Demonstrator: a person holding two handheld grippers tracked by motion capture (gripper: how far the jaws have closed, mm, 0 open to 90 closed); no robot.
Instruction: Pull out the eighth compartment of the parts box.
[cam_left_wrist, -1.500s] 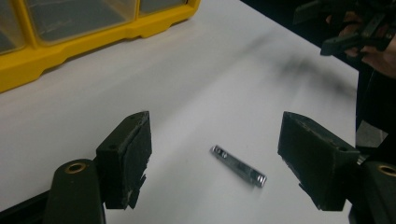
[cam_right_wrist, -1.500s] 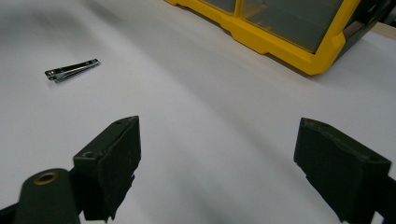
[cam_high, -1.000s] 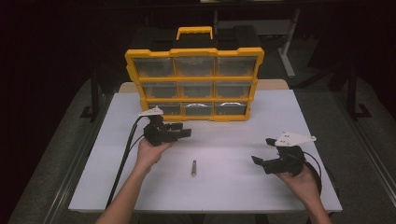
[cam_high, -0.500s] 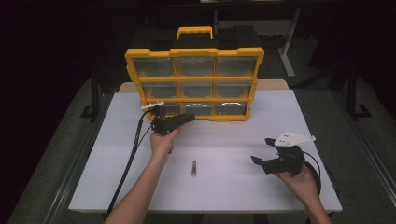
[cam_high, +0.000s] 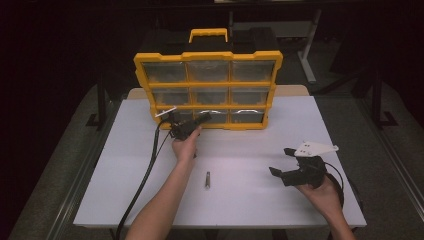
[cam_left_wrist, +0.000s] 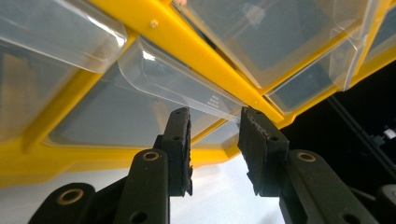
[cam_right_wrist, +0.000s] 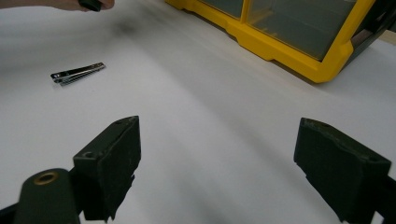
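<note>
Left gripper (cam_left_wrist: 214, 116) view shows the clear drawer lip (cam_left_wrist: 187, 81) right at its closing, half-spread jaws, nothing pinched yet.

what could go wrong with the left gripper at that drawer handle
The left gripper has just been closing around the clear handle lip of a bottom drawer in the yellow organizer; its pads look barely on the edge, so it may slip off. The organizer stands upright on the table, so a pull might drag or tip it.
</note>
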